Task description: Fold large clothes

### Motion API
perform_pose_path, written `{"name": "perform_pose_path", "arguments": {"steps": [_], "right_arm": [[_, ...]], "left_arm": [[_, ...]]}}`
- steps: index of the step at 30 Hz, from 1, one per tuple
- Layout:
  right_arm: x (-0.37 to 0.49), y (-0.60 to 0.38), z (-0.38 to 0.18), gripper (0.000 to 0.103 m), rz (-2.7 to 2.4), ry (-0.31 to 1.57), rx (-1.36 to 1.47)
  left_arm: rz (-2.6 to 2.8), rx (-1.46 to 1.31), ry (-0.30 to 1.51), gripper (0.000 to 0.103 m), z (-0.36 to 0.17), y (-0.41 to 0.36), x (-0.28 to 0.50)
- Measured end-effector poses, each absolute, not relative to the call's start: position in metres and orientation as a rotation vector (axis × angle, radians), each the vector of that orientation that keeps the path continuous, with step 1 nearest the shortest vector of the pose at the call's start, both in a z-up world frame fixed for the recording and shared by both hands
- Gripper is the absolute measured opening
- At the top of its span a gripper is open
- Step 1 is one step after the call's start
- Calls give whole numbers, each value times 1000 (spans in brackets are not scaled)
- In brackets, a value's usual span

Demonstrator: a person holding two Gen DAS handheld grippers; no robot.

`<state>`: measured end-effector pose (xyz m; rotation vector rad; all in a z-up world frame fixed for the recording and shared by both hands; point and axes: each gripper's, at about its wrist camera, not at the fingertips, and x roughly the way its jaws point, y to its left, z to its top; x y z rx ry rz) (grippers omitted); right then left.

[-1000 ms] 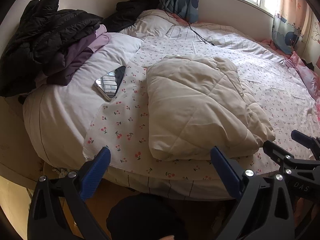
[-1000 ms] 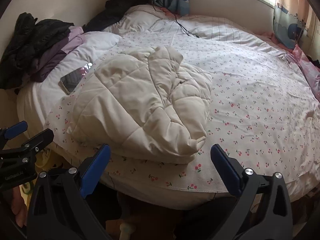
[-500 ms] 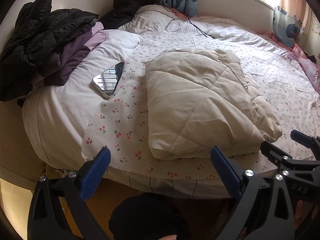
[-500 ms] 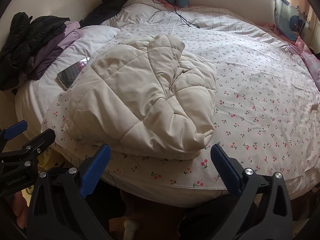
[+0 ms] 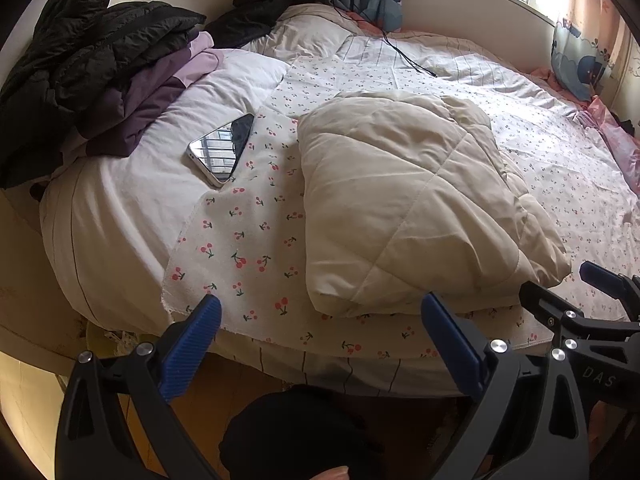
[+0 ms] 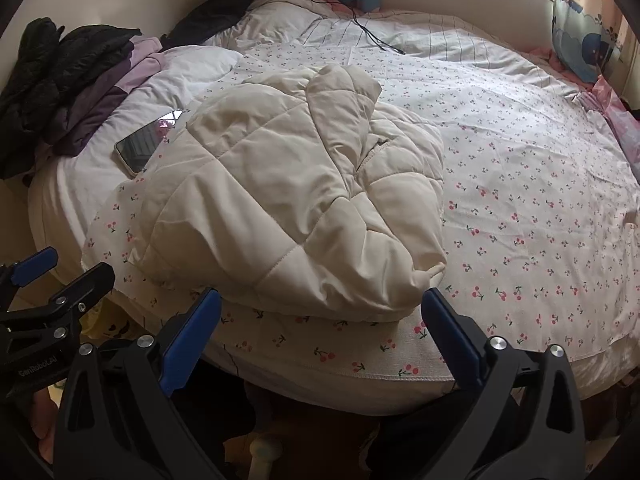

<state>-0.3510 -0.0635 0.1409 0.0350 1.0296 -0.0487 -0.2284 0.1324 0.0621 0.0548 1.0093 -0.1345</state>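
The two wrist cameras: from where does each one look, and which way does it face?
Left wrist: on the left gripper at the bed's near edge, facing the cream jacket; the right gripper shows at right.
Right wrist: on the right gripper, further right, facing the same jacket.
Shared: jacket, phone, bed.

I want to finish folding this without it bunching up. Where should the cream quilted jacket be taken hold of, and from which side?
Probably the thick folded hem along the near edge of the cream quilted jacket, approached from the bed's foot, where both grippers hover with jaws open. That edge lies flat and overhangs nothing. The left gripper suits its near left corner, the right gripper the loose bulging corner.
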Motion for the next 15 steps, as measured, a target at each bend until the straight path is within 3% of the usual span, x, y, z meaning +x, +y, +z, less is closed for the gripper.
{"name": "perform_pose_path", "arguments": {"steps": [15], "right_arm": [[-350, -56, 146, 97, -42, 1005, 30]], "left_arm": [[-138, 67, 1005, 96, 63, 133, -232]]}}
